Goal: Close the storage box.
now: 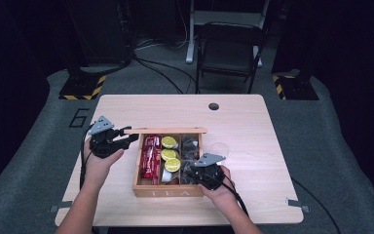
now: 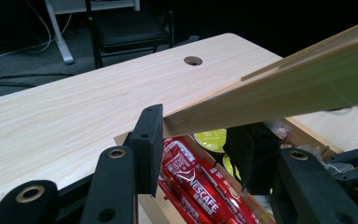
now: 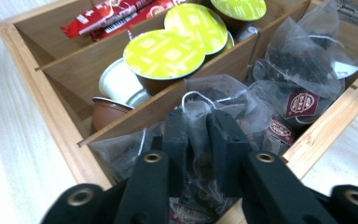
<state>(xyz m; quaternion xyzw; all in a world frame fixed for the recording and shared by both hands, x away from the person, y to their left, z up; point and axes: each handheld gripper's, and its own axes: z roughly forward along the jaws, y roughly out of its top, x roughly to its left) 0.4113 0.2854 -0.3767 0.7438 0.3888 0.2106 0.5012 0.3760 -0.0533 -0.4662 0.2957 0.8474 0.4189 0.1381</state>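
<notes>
The left gripper clamps the box lid open, the right gripper pinches a tea bag between its jaws — lifting out remains.

Lit tabletop, dark surroundings — close foregrounds blurred

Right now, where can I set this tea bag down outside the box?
The table is bare right of the tea box, past the clear lid, and along the far edge around the cable hole. It is crowded inside the box and at the left gripper holding up the wooden lid.
</notes>
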